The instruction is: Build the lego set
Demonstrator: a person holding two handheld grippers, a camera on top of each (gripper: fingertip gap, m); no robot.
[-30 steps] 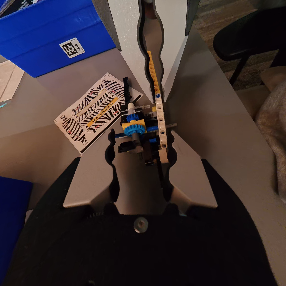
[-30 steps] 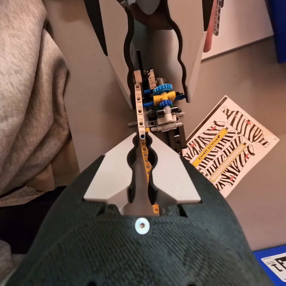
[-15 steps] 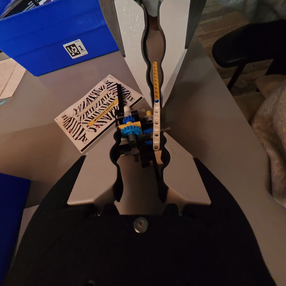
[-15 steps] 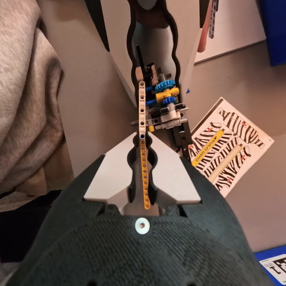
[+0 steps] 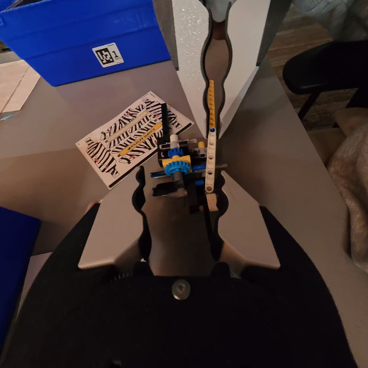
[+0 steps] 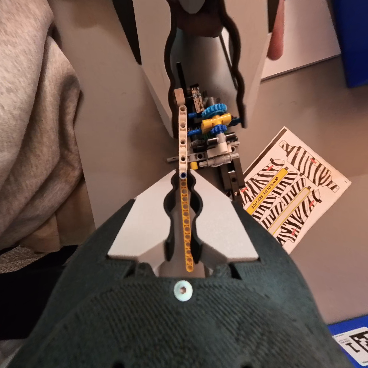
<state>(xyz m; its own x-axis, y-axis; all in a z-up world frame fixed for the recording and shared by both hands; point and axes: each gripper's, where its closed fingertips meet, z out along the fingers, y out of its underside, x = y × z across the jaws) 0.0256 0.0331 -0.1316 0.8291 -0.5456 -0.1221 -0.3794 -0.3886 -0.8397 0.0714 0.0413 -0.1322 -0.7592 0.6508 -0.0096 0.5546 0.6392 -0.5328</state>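
Near the right edge of the grey counter (image 5: 268,159), the lego assembly (image 5: 179,169) of black frame, blue gears and a yellow block sits between the fingers of the left gripper (image 5: 180,177), which are spread wide around it; whether they press on its sides cannot be told. The right gripper (image 6: 183,173) faces it from the opposite side, its fingers narrowed onto a long yellow beam (image 6: 186,223), whose front end joins a white beam (image 6: 182,139) by a blue pin. A zebra-striped sticker sheet (image 5: 131,137) lies flat beside the assembly, with a blue bin (image 5: 79,33) at the far edge.
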